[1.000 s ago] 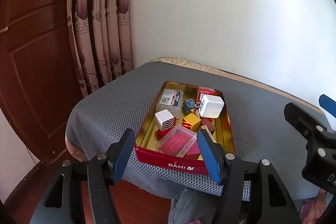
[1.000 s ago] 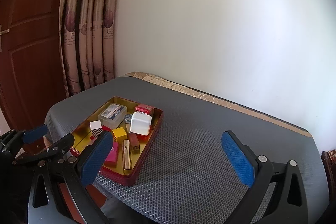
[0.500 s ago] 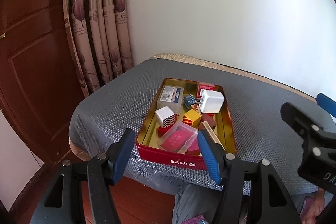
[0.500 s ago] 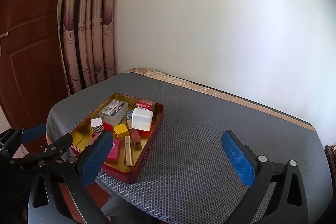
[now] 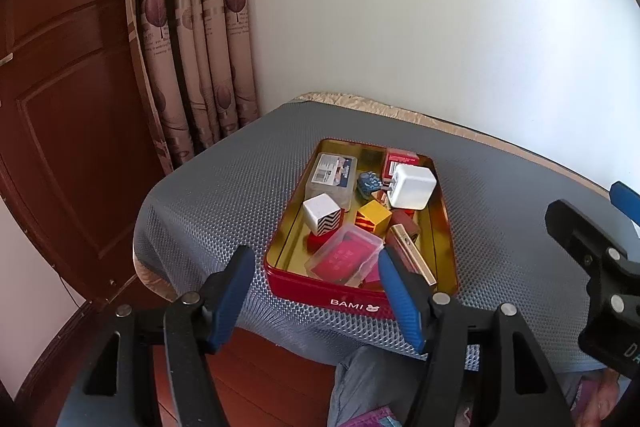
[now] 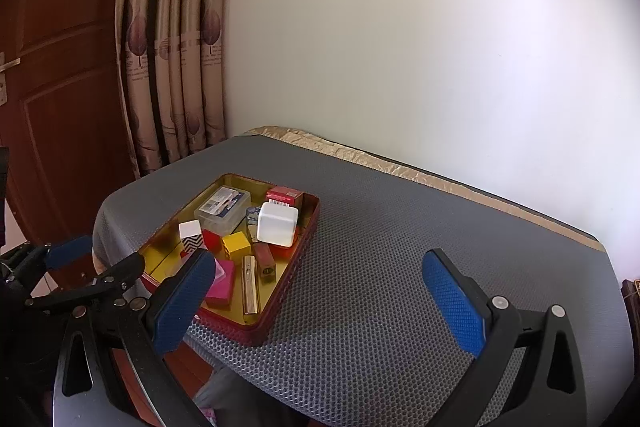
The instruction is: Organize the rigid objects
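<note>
The left gripper is opening slightly wider, empty like the spread right gripper, while the red tin (jumbled full) awaits sorting.

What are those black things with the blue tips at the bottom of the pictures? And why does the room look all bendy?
They are two grabbing tools; a person holds one in each hand. Each carries a round-eyed camera, which bends the room. One picture looks along the left gripper, whose jaws are opening with nothing between them. The other looks along the right gripper, open and empty too. On the grey mat sits a red tin full of small things: a white charger cube, a yellow block, a zigzag cube and clear boxes. Nothing is held.
</note>
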A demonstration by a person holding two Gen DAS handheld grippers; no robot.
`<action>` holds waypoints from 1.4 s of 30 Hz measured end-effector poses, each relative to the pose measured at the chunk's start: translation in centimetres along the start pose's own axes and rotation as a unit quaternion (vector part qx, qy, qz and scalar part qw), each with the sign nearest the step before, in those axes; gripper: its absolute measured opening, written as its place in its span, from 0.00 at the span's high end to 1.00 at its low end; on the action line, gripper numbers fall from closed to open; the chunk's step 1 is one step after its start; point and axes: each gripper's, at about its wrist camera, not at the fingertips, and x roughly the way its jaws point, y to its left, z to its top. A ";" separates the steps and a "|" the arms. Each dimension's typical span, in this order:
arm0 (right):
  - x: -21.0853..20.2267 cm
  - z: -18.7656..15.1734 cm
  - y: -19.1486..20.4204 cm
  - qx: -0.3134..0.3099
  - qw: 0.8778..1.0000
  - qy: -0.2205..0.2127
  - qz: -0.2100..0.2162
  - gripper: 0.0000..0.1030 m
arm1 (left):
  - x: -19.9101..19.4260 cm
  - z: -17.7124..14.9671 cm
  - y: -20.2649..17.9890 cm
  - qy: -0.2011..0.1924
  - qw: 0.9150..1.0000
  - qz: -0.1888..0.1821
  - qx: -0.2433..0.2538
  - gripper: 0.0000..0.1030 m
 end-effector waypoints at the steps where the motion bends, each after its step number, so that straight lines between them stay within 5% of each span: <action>1: 0.0 0.0 0.1 -0.001 1.000 0.000 -0.001 0.00 | 0.1 0.0 0.0 0.002 1.000 0.001 0.000 0.36; 42: 1.0 -0.9 0.9 -0.017 0.999 0.027 0.000 0.00 | 1.1 -0.1 0.6 0.024 1.000 0.009 -0.017 0.36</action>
